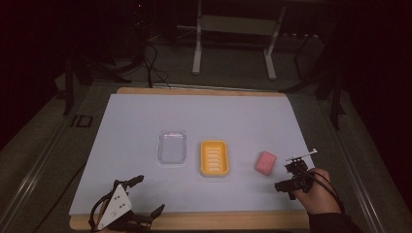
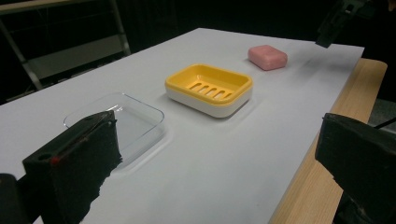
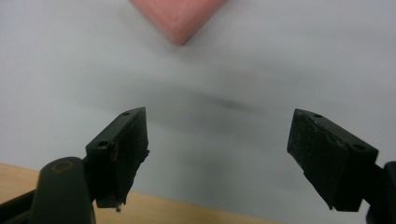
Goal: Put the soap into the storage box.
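A pink soap bar [image 1: 266,162] [image 2: 267,57] lies on the white mat, right of a yellow soap dish [image 1: 214,158] [image 2: 208,88]. Its near corner [image 3: 180,14] shows just ahead of my right gripper [image 1: 286,175] [image 3: 219,119], which hovers low over the mat. That gripper is open, with nothing between its jaws and a gap to the soap. My left gripper [image 1: 149,194] [image 2: 217,135] rests open and empty at the mat's front left edge, facing the dish. The right gripper [image 2: 334,23] also appears far off in the left gripper view.
A clear shallow plastic tray [image 1: 172,147] [image 2: 119,116] sits left of the dish. The white mat [image 1: 145,121] covers a wooden board whose edge [image 1: 218,221] runs along the front. A metal stand [image 1: 233,29] stands on the dark floor behind the table.
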A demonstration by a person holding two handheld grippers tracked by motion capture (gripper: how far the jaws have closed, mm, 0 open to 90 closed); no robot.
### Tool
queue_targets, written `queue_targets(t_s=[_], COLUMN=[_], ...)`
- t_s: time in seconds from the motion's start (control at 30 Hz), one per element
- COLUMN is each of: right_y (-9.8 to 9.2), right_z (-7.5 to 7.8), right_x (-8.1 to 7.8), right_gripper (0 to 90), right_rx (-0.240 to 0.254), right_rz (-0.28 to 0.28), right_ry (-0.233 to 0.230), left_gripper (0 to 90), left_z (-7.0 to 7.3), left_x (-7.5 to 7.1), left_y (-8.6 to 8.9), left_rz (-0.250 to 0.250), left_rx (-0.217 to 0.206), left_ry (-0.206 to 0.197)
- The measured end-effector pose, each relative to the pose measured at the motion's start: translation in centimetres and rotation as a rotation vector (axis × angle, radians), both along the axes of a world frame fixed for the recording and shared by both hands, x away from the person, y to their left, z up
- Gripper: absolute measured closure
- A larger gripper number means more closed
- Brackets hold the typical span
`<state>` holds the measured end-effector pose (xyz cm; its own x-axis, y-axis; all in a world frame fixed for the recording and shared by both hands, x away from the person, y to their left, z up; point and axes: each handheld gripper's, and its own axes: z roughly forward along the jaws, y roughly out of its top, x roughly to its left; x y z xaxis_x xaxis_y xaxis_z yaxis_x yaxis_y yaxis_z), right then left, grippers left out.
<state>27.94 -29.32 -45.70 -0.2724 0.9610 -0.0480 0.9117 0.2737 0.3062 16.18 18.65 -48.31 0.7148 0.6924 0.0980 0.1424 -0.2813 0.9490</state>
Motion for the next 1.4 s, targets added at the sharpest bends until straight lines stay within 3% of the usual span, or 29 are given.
queue_targets(t_s=[0.23, 0.47, 0.87, 1.13, 1.3, 1.4], right_y=[1.1, 2.3, 5.6, 6.9, 7.3, 7.2], right_z=[0.0, 0.0, 0.7, 0.7, 0.8, 0.9], right_x=[-0.2, -0.1, 1.1, 2.7, 4.3, 5.6], right_gripper=[19.1, 19.8, 14.0, 14.3, 14.3, 16.2], right_rx=[-0.005, 0.038, 0.052, 0.045, 0.027, 0.028], right_rz=[-0.011, -0.029, 0.001, -0.014, -0.083, -0.16], right_ry=[0.042, 0.124, 0.134, 0.141, 0.129, 0.124], left_gripper=[0.3, 0.3, 0.3, 0.3, 0.3, 0.3], left_z=[0.0, 0.0, 0.0, 0.0, 0.0, 0.0], left_x=[0.0, 0.0, -0.1, -0.1, -0.1, -0.1], left_y=[-0.1, -0.1, -0.1, -0.1, -0.1, -0.1], left_rz=[0.0, 0.004, -0.001, -0.003, -0.003, -0.004], left_rx=[0.004, 0.006, 0.004, 0.005, 0.005, 0.004], left_ry=[0.0, 0.0, 0.001, 0.002, 0.002, 0.002])
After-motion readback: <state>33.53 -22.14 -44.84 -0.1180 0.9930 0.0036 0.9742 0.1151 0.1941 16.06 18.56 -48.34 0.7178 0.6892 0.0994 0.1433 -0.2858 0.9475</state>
